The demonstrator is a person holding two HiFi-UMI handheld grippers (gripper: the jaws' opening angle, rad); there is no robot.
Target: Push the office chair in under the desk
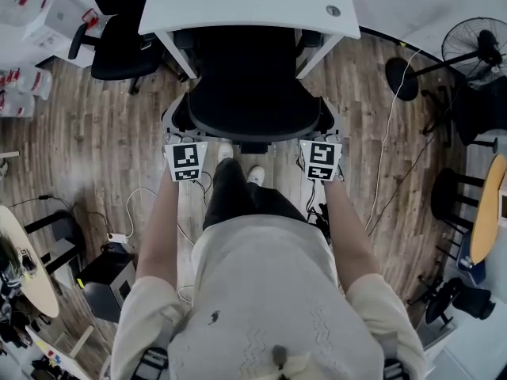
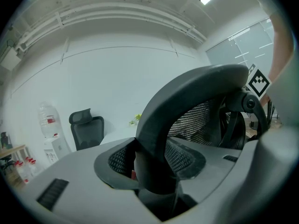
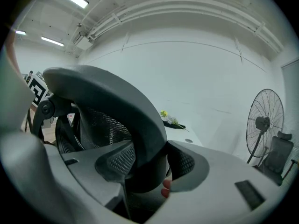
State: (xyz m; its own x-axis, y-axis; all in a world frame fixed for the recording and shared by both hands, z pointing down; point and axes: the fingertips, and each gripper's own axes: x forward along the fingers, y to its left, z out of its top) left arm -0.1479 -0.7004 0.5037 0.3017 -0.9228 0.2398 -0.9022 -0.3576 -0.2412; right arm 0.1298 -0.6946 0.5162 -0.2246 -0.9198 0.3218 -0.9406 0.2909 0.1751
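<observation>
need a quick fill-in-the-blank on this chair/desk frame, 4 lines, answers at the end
1. On the office chair, the left hand-held gripper and the right hand-held gripper each clamp the rim of the ____.
2. The desk in front of the chair has a ____ top.
3. The round wire cage in the right gripper view belongs to a standing ____.
4. In the head view, a second chair stands at the desk's ____ side.

Missing words: backrest; white; fan; left

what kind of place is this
Probably an office or lab workroom: a white desk with a mesh chair pushed up to it, a spare chair and a standing fan on wood-look flooring.
</observation>
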